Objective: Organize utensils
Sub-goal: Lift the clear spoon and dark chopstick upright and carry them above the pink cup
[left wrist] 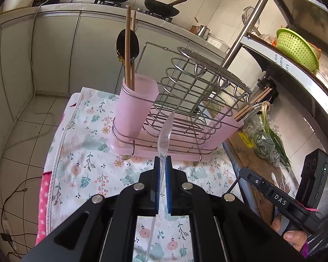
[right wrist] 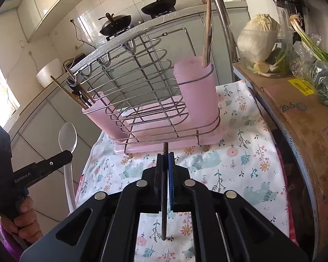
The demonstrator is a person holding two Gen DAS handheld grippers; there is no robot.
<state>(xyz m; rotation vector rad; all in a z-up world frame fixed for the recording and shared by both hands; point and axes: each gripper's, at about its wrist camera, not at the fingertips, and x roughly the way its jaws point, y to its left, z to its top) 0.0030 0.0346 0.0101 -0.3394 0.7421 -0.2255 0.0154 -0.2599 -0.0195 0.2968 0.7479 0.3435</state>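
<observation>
My left gripper [left wrist: 163, 160] is shut on the handle of a clear plastic spoon [left wrist: 165, 131], whose bowl points up toward the wire dish rack [left wrist: 196, 91]. The same spoon [right wrist: 67, 137] shows at the left of the right wrist view. A pink cup [left wrist: 137, 107] on the rack's left end holds chopsticks and a black spoon [left wrist: 128, 45]. Another pink cup [left wrist: 227, 122] at the right end holds chopsticks. My right gripper [right wrist: 166, 156] is shut on a dark thin chopstick [right wrist: 164, 187], in front of the rack [right wrist: 142, 76] and its pink tray [right wrist: 155, 146].
The rack stands on a floral cloth [left wrist: 85, 152] over a small table. A cardboard box [right wrist: 295, 113] with greens and a cabbage [right wrist: 260, 37] sits to the right. A steel shelf with a green colander [left wrist: 295, 45] stands alongside. Cables lie on the tiled floor [left wrist: 21, 131].
</observation>
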